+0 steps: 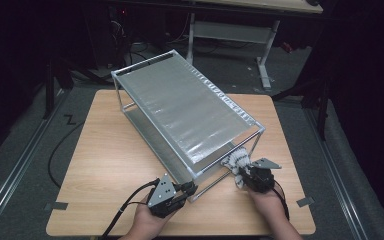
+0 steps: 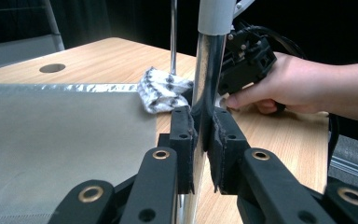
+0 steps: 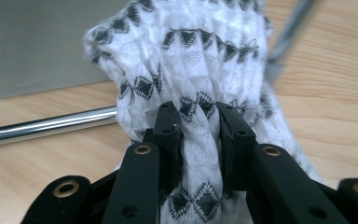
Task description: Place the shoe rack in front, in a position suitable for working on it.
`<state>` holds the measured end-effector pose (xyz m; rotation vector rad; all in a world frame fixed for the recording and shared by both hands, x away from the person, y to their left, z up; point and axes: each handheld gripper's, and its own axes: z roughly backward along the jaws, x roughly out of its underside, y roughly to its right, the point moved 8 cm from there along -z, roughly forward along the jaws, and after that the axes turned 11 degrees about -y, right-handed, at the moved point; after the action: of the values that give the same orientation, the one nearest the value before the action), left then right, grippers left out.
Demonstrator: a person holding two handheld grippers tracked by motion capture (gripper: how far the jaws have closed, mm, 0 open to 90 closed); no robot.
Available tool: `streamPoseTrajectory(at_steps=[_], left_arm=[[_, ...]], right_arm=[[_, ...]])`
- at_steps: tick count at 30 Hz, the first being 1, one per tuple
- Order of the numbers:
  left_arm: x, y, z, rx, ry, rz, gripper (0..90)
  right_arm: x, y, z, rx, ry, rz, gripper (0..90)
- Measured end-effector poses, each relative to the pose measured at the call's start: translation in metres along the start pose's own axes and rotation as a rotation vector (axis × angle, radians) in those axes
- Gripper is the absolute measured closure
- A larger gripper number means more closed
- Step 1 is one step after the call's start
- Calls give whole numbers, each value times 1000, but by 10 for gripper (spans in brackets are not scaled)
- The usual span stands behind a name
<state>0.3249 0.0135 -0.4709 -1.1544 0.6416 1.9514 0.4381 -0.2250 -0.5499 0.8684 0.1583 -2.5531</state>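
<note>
Two hands are coming in from the near edge of the wooden table (image 1: 105,150), each gripping a black two-jaw gripper. The left hand (image 1: 147,220) is resting low on the tabletop at the near corner of a metal shelf rack (image 1: 180,107), with its gripper (image 1: 189,189) pointing toward the rack's corner post (image 2: 207,88). In the left gripper view the jaws are standing narrow and pressing on that shiny upright post from both sides, holding it.

The right hand (image 1: 267,200) is lying farther right, wrist flat near the table, its gripper (image 1: 241,172) aiming at the open end of the rack. Its jaws are pinching a bunched white cloth with a black zigzag pattern (image 3: 196,84); the right gripper view is showing the fabric squeezed between the two pads and bulging above them. The cloth is sitting at the near right corner of the rack, at the level of the lower shelf (image 2: 65,140), just beside a thin chrome rail (image 3: 46,123) that is running along the rack's bottom edge.

From above, the top shelf is covering most of the lower one. The right gripper is partly hiding the cloth there, so whether the cloth is touching the lower shelf or the table is hard to tell. In the left gripper view the post is cutting across the right hand and its gripper. The forearms are running off the bottom of the high view, and the room behind the table is too dark to read.
</note>
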Motion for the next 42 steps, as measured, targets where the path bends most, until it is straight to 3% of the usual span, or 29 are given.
streamPoseTrajectory(at_steps=[5,11,19,23,26,31,34,42], left_arm=[[0,0,0,2,0,3,809],[0,0,1,4,-1,1,809],[1,1,1,3,-7,-6,811],[1,1,2,11,-7,2,809],[1,0,2,51,-6,33,800],[0,0,0,45,-13,3,806],[0,-1,0,55,-3,14,804],[0,0,0,43,-7,-9,808]], right_arm=[[0,8,-1,9,5,-5,719],[0,7,-2,8,2,8,702],[1,1,0,-6,-5,54,758],[3,-8,1,-31,-11,80,757],[3,-17,2,-59,-16,92,757],[2,-29,1,-66,-13,126,760],[2,-40,2,-93,-14,153,761],[6,-79,7,-153,-26,293,760]])
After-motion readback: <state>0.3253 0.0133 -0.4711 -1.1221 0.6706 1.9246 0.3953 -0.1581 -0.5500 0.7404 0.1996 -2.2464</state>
